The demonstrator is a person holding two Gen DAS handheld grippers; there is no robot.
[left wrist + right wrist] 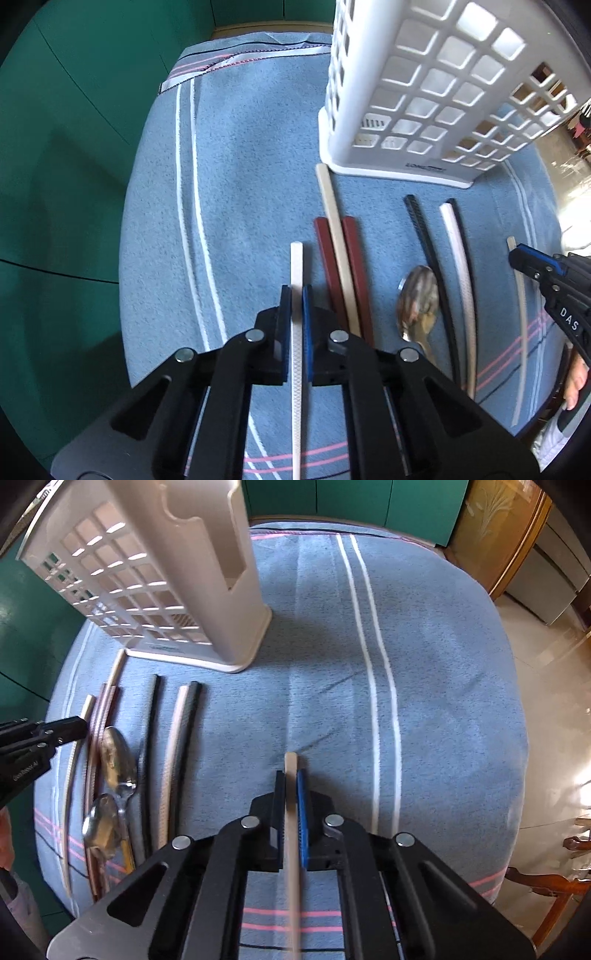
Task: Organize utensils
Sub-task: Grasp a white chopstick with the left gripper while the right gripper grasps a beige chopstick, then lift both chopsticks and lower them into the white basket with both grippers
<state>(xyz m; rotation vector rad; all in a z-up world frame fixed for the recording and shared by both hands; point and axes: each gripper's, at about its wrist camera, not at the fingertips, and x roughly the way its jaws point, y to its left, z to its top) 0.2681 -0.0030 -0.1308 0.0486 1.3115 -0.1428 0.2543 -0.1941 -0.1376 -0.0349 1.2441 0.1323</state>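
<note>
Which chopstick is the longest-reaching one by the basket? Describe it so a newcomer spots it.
Start at the white lattice utensil basket standing on the blue towel. Below its near-left corner lies a row of chopsticks. The target is the cream chopstick lying between two dark red chopsticks; only its tip reaches the basket's base.

Looks like a home dining room: blue striped tablecloth (pixel 424 657), wooden chair (pixel 550 886) lower right, glossy tiled floor (pixel 535 642).

Basket (pixel 417 110) at cloth's (pixel 240 166) far end — chopsticks (pixel 341 266) and spoon (pixel 417 299) in row before it.
</note>
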